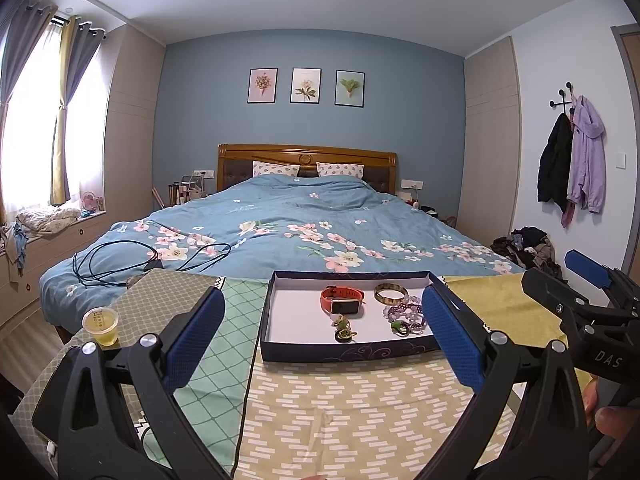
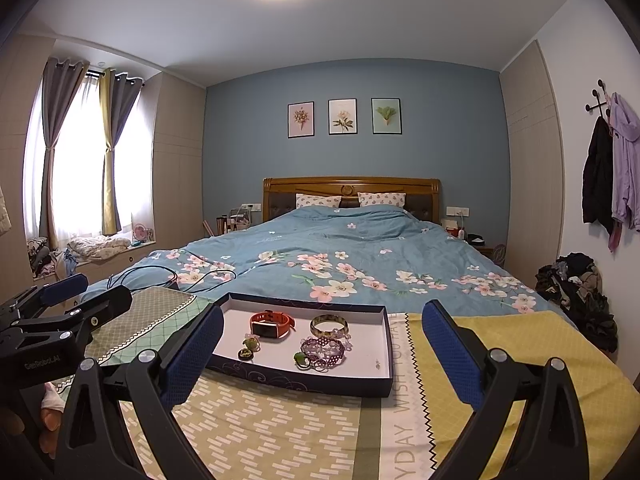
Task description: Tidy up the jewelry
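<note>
Both grippers, left (image 1: 324,334) and right (image 2: 322,354), hover with fingers spread wide and empty before the tray (image 2: 390,344) on the tabletop. The watch (image 2: 272,326), bangle (image 2: 329,325) and bead bracelets (image 2: 323,350) lie clustered inside; a careless pinch would likely snag neighbours. The cup (image 1: 101,325) at left could tip.

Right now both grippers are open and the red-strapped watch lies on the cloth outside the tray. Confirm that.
Not quite. The red-strapped watch lies inside the tray, beside the bangle, as the right wrist view shows. Left gripper and right gripper are open.
</note>
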`<state>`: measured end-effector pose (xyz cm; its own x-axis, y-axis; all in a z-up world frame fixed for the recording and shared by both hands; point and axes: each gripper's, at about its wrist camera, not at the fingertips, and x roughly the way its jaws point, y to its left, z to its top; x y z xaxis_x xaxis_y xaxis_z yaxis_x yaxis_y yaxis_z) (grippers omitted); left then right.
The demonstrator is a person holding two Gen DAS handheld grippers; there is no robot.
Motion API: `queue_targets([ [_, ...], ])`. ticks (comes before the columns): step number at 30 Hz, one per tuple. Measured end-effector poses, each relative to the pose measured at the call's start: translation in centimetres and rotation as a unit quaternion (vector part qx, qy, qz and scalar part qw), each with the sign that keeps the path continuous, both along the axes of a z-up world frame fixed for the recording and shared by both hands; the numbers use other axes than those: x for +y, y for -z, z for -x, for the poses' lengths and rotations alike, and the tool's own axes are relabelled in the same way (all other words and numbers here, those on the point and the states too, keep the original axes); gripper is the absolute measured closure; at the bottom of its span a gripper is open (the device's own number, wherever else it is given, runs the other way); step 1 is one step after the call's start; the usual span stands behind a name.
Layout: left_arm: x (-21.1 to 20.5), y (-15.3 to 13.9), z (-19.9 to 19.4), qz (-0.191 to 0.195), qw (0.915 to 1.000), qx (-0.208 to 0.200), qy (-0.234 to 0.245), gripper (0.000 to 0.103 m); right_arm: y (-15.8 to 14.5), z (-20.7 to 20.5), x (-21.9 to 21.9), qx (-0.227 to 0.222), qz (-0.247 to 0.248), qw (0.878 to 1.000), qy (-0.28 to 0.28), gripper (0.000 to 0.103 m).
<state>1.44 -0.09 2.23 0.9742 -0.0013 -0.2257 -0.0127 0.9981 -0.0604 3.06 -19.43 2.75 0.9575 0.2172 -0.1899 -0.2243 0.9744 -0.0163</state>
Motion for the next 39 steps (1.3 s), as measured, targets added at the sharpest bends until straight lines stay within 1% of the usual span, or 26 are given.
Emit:
queue_targets([
  [39,0.06,0.71,0.11,0.002,1.0000,0.004,0.004,0.006,0.24,-0.18,-0.12,0.003,-0.002,1.000,0.001,0.007],
])
